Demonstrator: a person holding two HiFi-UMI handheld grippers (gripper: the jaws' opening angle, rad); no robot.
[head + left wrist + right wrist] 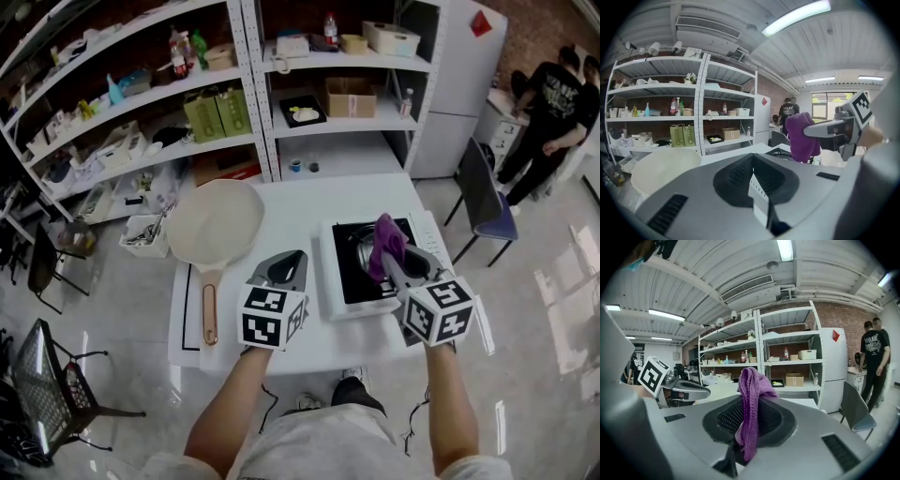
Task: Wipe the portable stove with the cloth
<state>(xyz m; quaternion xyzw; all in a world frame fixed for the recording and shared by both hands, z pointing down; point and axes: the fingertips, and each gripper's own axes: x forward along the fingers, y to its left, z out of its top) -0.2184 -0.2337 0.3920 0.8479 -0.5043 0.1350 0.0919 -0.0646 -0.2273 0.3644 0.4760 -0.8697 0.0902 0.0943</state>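
The portable stove, white with a black top, sits on the right half of the white table. Over its burner hangs a purple cloth, with my right gripper shut on it. In the right gripper view the cloth stands up bunched between the jaws of that gripper. My left gripper hovers just left of the stove, jaws shut with nothing in them. In the left gripper view, past my left gripper, the cloth hangs to the right above the stove.
A large cream pan with a wooden handle lies on the table's left half. Shelving and a white fridge stand behind. A chair and two people are at the right.
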